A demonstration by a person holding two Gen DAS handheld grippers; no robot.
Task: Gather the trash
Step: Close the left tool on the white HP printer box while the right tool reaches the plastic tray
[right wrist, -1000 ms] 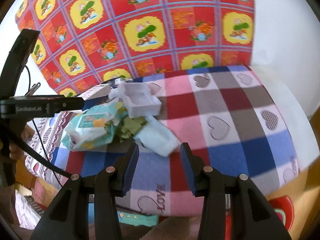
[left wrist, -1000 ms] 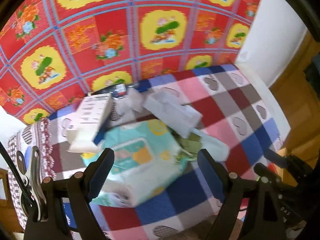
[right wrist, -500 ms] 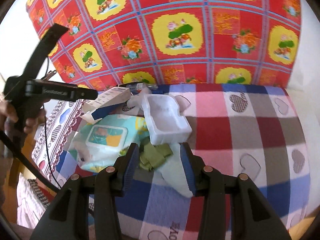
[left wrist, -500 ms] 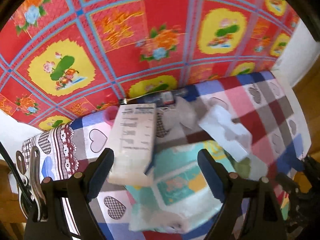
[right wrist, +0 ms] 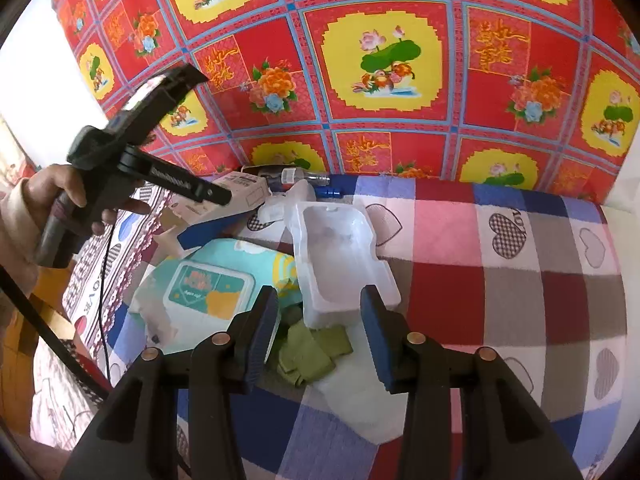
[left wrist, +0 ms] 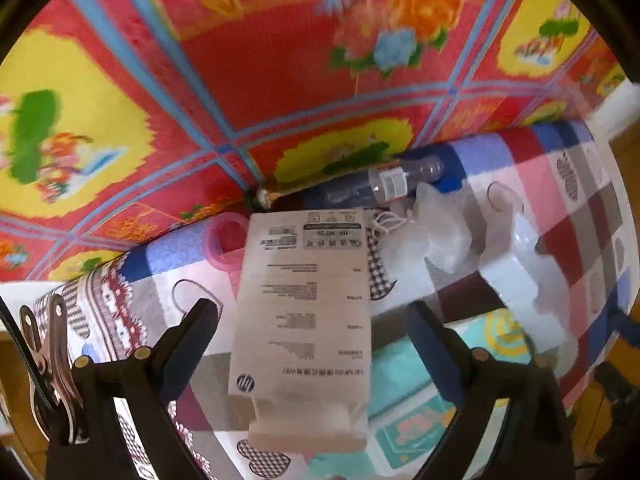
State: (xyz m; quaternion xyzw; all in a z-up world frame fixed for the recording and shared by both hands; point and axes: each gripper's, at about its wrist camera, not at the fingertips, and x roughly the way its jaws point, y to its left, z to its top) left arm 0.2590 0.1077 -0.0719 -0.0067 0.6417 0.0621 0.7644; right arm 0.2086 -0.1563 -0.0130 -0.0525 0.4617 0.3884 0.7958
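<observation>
Black fingers of the left gripper (left wrist: 312,320) are seen spread wide, nothing pinched. Between them, approx. centred, a printed cardboard box (left wrist: 302,312) is laid with its long axis running straight ahead, parallel to the fingers, so a squeeze would land across its narrow width. Whether the pads are level with the box or above it can't be told. Just right of the right finger, a teal wipes packet (left wrist: 404,396) is partly tucked under the box. Beyond the fingertips, a pink ring (left wrist: 224,240), crumpled clear plastic (left wrist: 444,224) and a clear bottle (left wrist: 384,188) are lined against the red floral cloth (left wrist: 280,60).

The right gripper (right wrist: 318,334) is also held spread and empty. A white moulded tray (right wrist: 336,256) is seen straight ahead, its near end between the fingertips, w/ green scraps (right wrist: 308,350) just below. The box is judged nearer the left hand (right wrist: 60,200); the tray, nearer the right.
</observation>
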